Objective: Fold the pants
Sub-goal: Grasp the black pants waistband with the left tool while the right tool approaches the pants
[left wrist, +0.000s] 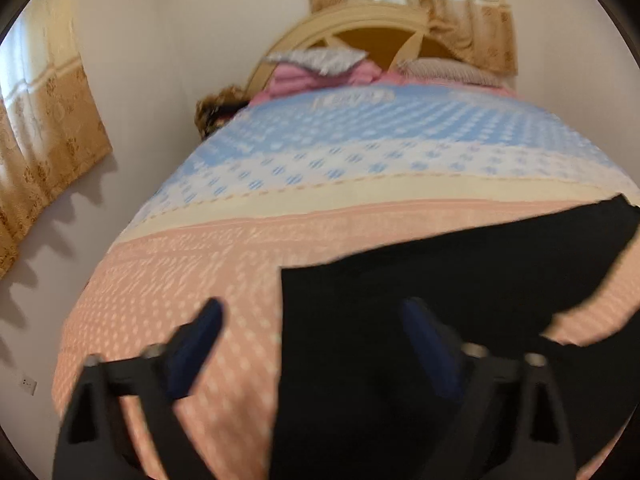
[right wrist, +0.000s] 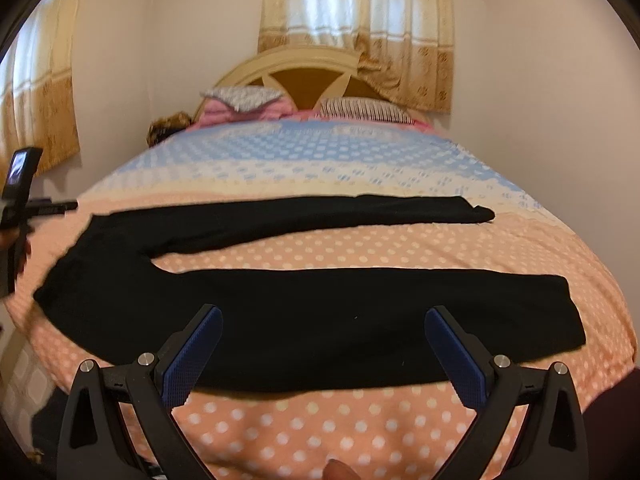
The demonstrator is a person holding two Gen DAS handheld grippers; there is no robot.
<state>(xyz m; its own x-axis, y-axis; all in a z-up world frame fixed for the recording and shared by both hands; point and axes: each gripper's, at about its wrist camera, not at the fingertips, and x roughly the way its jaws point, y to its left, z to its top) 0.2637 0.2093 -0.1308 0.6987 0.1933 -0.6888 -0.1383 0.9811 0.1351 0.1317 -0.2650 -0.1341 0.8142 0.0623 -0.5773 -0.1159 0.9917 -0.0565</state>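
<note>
Both tongs gape wide with nothing between their blue pads; the right gripper (right wrist: 323, 322) hovers over the nearer leg of the black pants (right wrist: 304, 320), the left gripper (left wrist: 310, 316) over their waist end; the pants lie flat on the polka-dot bedspread (right wrist: 360, 254), legs apart, running crosswise below the pillows (right wrist: 362, 110).

one pants (right wrist: 304, 320), two grippers (right wrist: 322, 340), two curtains (right wrist: 356, 32)

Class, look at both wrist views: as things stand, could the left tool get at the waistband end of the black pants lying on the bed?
Probably yes. The left tool is open just above the pants, one finger already over the fabric, and nothing lies between them on the bedspread.
</note>
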